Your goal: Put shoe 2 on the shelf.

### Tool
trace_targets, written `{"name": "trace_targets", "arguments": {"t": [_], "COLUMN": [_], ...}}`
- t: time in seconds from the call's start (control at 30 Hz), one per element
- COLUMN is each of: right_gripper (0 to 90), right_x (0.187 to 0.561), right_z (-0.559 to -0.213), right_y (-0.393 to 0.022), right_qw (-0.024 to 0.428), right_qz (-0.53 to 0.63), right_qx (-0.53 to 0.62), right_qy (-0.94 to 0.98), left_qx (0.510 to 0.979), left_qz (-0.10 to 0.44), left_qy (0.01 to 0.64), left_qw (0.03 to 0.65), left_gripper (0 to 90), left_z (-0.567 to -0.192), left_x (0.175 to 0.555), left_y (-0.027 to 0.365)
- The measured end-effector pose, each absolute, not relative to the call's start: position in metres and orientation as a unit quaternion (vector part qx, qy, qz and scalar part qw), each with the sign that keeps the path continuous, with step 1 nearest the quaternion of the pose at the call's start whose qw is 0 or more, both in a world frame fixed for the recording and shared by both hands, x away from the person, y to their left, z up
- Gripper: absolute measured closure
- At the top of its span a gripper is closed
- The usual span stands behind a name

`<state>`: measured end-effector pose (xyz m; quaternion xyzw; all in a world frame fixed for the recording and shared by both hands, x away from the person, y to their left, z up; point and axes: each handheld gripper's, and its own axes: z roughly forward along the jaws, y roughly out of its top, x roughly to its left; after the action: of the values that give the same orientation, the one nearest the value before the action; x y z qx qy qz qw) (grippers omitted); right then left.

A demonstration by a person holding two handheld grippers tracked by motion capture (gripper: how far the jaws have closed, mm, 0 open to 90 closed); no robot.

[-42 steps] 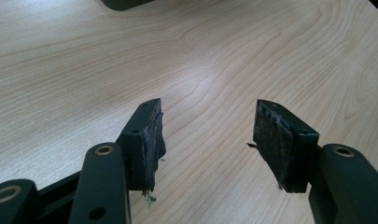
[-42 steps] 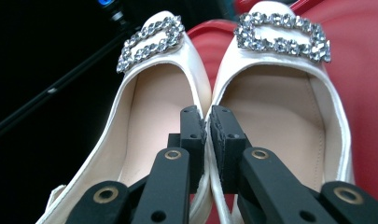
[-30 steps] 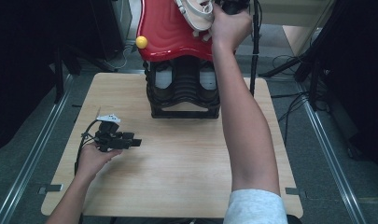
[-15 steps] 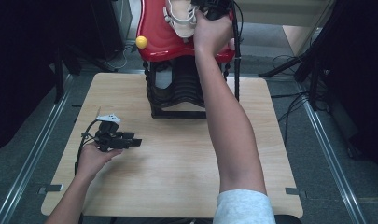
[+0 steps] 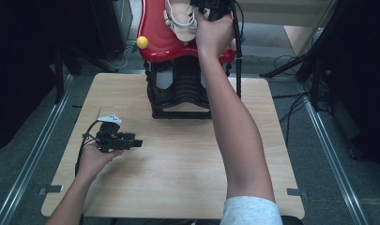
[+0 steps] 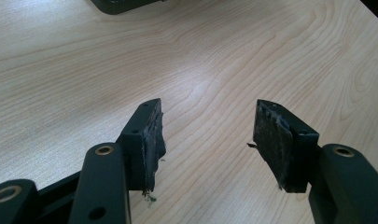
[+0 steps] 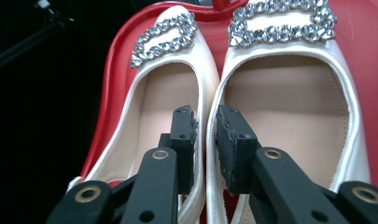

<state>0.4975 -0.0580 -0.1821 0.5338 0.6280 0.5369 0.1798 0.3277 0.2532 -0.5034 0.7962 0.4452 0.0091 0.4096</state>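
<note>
The right gripper, jaws just opening and straddling the adjoining inner walls of the white shoes on the red tray, is releasing them; next, withdraw clear, while the left gripper idles open.

Both grippers were black: the left gripper had worn, frayed pads and brass-ringed pivots, a trailing cable and a pale top plate. A grey short sleeve covered the right upper arm.

Overhead light is brightening the pale wooden bench, glaring softly on it; surroundings are staying dark, close jaws blurring slightly.
</note>
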Motion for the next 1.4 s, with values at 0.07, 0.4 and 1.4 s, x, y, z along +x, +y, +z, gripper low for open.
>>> {"name": "trace_targets", "arguments": {"t": [0.07,0.4,1.4], "right_gripper": [75.5,68.0,54.7], "right_x": [0.496,0.489,0.474], "right_z": [-0.18,-0.171,-0.171], "right_y": [-0.06,-0.072,-0.132], "right_qw": [0.181,0.163,0.149], "right_qz": [0.541,0.558,0.552], "right_qx": [0.528,0.501,0.478], "right_qy": [0.63,0.641,0.667], "left_qx": [0.797,0.799,0.802], "left_qz": [0.009,0.013,0.01], "left_qy": [0.445,0.443,0.441], "left_qw": [0.408,0.405,0.403], "left_gripper": [42.8,42.7,42.5], "left_z": [-0.504,-0.504,-0.505], "left_x": [0.328,0.328,0.329], "left_y": [0.253,0.252,0.251]}}
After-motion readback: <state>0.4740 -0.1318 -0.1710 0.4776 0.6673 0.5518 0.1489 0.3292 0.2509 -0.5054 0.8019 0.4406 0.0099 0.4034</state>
